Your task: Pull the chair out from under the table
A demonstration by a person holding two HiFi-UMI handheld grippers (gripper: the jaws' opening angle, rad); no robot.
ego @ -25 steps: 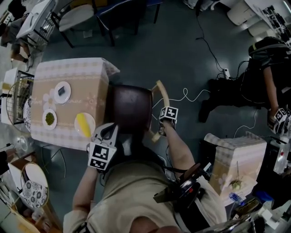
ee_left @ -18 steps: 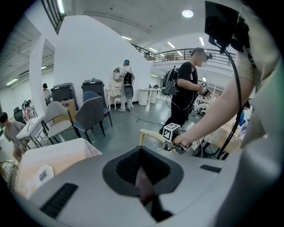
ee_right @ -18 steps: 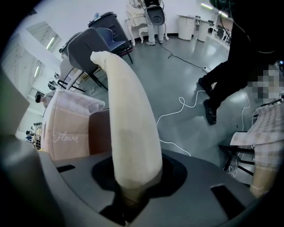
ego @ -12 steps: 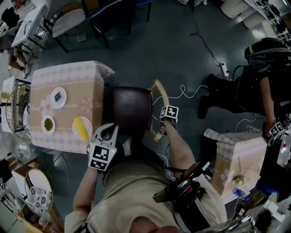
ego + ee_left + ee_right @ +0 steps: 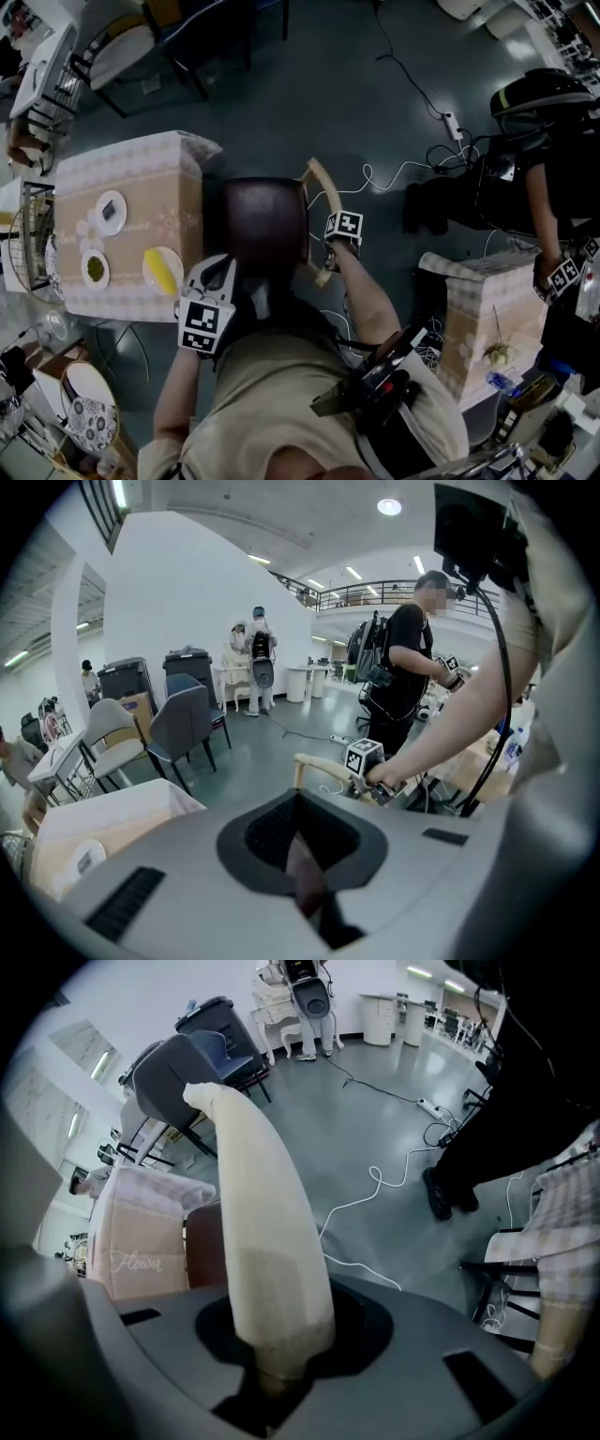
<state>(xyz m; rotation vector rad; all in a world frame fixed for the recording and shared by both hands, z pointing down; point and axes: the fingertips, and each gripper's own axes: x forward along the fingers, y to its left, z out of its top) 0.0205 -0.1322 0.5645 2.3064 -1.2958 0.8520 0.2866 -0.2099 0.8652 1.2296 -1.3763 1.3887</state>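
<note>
Floor: dark grey-green concrete floor [image 5: 375, 103] lay all round, with a thin white cable [image 5: 394, 173] looping on it near the chair's back.
Table: the square table under a pale flowered cloth [image 5: 155, 164] stood at my left and carried small round white plates [image 5: 110, 212].
Chair: the brown-seated chair with a curved pale wooden backrest [image 5: 262, 225] stood between the table and me. Its front edge was right at the cloth and most of the seat was already showing.
Right claw: my right gripper [image 5: 272, 1372] pointed steeply down. Its jaws had just been closing and pinched the backrest [image 5: 262, 1241] near one end of the rail.
Left claw: my left gripper [image 5: 220, 274] sat at the near corner of the seat, jaws drawn in on what looked like a brown sliver of the seat edge. I judged that a thin hold.
Risk, slip: the rail was smooth and tapered, so a hard tug could have slid my right grip off its end.
Risk, twist: with both holds on the near side, an uneven pull could have swung or tipped the chair.
Risk, cloth: a front leg catching the hanging cloth could have dragged the plates.
Risk, cable: a rear leg might have snagged the cable.
Risk, room: my own body stood just behind the chair and could have blocked it.
</note>
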